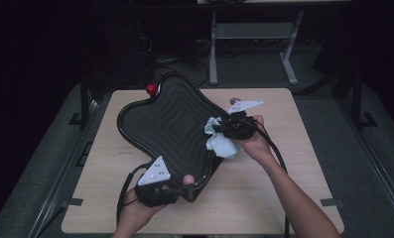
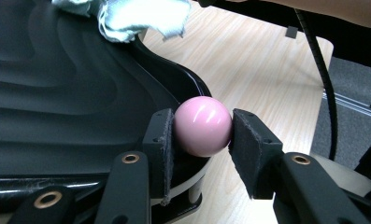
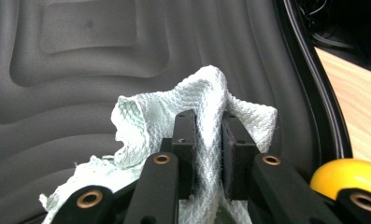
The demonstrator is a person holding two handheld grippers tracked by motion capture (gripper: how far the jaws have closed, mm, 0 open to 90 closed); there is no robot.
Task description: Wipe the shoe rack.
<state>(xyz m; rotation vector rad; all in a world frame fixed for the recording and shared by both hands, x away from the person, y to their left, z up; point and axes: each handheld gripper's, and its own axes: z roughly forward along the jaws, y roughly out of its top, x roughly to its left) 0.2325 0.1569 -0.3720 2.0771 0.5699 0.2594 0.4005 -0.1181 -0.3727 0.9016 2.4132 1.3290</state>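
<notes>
Right gripper (image 3: pixel 206 154) — jaws nearly together, pinching a bunched fold of the pale green-white cloth (image 3: pixel 211 100). The pads press the fabric from both sides, and the rest of the cloth spills out left and below the jaws. The cloth lies against the ribbed inner face of the black tray (image 3: pixel 103 56), near its right rim. A yellow ball knob (image 3: pixel 346 175) sits at the lower right corner of the right gripper view, just beside the jaw arm.

Left gripper (image 2: pixel 203 140) — jaws part-way closed around a pink ball knob (image 2: pixel 203 126) on the tray's edge. The left pad touches it; the right pad looks to touch it too. So this hand grips the tray by the knob and steadies it.

In the high view the tray (image 1: pixel 160 116) is tilted up off the wooden table (image 1: pixel 284 163), with the left gripper (image 1: pixel 157 191) at its near lower corner and the right gripper (image 1: pixel 236 126) at its right edge, cloth (image 1: pixel 219 141) bunched beneath. A red ball knob (image 1: pixel 151 89) shows at the tray's far corner.

Step in hand, as I judge it: wiping the tray's inner surface, at the right-hand side. The next move calls for dragging the cloth across the ribbed face while keeping the pinch tight so the fabric doesn't slip, left hand holding the knob firm so the tray doesn't swing.
</notes>
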